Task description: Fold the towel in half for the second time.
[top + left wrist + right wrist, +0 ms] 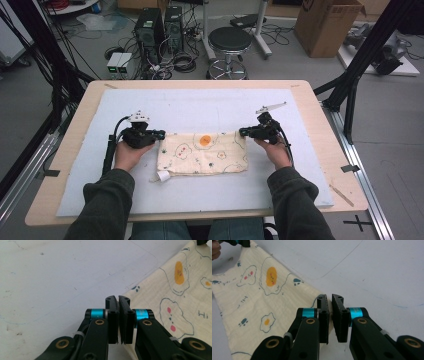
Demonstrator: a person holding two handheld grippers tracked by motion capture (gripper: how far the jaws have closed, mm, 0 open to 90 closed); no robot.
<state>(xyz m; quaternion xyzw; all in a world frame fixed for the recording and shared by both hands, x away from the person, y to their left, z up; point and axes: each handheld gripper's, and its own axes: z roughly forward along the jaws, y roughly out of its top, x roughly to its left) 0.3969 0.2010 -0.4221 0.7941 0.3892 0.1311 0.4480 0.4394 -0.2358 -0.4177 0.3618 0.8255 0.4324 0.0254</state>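
Note:
A cream cloth (202, 153) printed with fried eggs lies folded flat on the pale blue mat (200, 107). My left gripper (162, 134) is at the cloth's far left corner. In the left gripper view its jaws (117, 299) are pressed together on the edge of the cloth (180, 297). My right gripper (242, 132) is at the far right corner. In the right gripper view its jaws (329, 298) stand a narrow gap apart, with the corner of the cloth (262, 295) lying under and between them. A white tag (162, 176) sticks out at the near left corner.
The mat covers most of the wooden table (330, 150). Bare mat lies beyond and in front of the cloth. Behind the table stand a black stool (229, 42), computer towers (150, 27) with cables, and a cardboard box (327, 25).

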